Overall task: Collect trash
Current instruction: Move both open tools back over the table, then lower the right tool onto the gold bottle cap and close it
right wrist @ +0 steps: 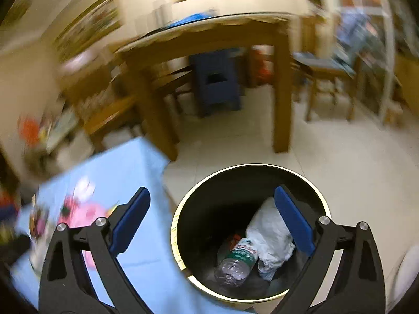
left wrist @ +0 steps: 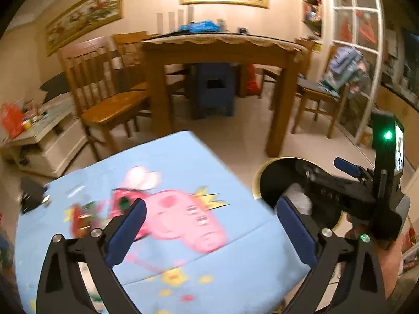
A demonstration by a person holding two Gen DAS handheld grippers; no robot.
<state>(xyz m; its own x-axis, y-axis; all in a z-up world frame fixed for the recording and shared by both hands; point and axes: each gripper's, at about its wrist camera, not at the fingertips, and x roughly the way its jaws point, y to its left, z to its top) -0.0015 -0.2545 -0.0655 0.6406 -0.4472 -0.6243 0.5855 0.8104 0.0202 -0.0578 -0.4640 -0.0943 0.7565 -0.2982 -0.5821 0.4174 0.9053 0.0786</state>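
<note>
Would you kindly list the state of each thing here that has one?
Left claw: open, empty.
Right claw: open, empty, above the bin.
Bin: no lid, partly filled.
Bottle: crushed, lying in the bin.
White bag: crumpled, in the bin.
Cloth: spread flat.

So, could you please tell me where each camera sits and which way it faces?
Left wrist: on the left gripper, open, above the light-blue cartoon tablecloth; the right gripper shows too.
Right wrist: on the right gripper, open over the round black bin with a clear plastic bottle.
Shared: tablecloth, bin, brown wooden dining table.
</note>
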